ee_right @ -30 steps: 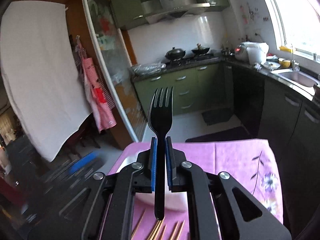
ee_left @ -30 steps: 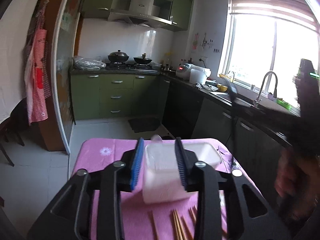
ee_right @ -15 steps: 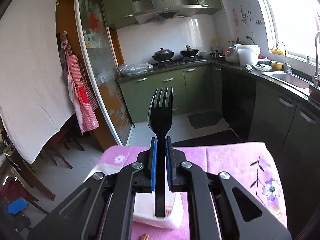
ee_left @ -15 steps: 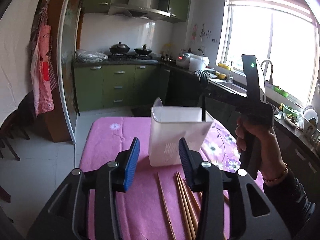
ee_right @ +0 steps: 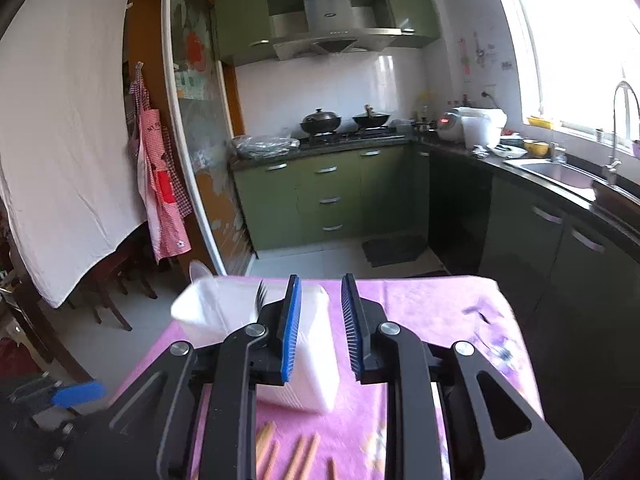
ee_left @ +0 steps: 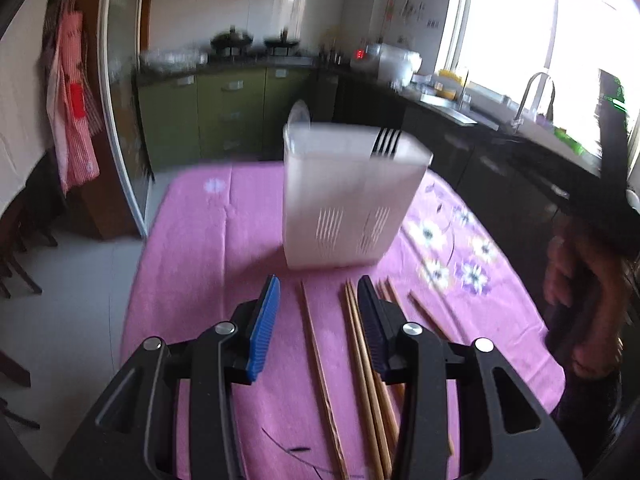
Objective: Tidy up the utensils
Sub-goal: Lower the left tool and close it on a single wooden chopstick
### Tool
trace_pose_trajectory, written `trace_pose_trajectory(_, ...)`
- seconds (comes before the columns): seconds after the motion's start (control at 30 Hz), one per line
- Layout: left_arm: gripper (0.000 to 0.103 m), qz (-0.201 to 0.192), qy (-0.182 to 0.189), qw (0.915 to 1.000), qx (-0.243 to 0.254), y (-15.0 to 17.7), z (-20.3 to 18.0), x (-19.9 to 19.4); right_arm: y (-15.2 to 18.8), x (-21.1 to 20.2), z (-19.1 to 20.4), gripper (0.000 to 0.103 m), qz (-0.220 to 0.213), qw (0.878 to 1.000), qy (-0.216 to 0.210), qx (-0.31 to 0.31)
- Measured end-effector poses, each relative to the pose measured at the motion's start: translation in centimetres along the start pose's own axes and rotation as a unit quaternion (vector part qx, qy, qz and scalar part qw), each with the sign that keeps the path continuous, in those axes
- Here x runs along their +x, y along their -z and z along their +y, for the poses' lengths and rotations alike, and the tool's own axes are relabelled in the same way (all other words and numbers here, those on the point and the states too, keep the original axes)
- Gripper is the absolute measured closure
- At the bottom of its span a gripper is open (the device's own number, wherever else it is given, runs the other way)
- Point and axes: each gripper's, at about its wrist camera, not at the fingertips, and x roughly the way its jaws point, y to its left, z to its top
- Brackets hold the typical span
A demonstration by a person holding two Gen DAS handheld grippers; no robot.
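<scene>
A white slotted utensil holder [ee_left: 344,200] stands on the pink flowered tablecloth [ee_left: 208,240]. A black fork [ee_left: 386,142] stands inside it, tines up, also seen as the fork [ee_right: 261,294] in the right wrist view. Several wooden chopsticks [ee_left: 360,344] lie in front of the holder. My left gripper [ee_left: 318,304] hangs open over the chopsticks, holding nothing. My right gripper [ee_right: 320,312] is opening just in front of the holder [ee_right: 312,360], with nothing between its pads.
A white spoon [ee_left: 300,112] rises at the holder's back left. The person's hand [ee_left: 580,280] holds the other gripper at the table's right edge. Green kitchen cabinets [ee_right: 320,196], a sink [ee_right: 560,172] and a hanging apron [ee_right: 160,184] lie beyond.
My right gripper let go of the black fork, which now stands in the holder, and its jaws spread. My left gripper moved down and back toward the chopsticks.
</scene>
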Motion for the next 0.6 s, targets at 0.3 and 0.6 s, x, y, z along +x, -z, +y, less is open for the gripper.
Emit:
trace_pose_trajectory(0.3,0.064,0.172,-0.003,0.9848,-0.023,1.4,0.1,8.7,8.7,-4.8,-4.0,0.074,0.085,0.995,0.017,0.047)
trace_pose_trajectory(0.6,0.070,0.210,-0.052,0.9757,-0.032,1.5,1.0,13.5,13.4,-7.1,-5.3,0.062,0.126,0.990,0.005,0.065)
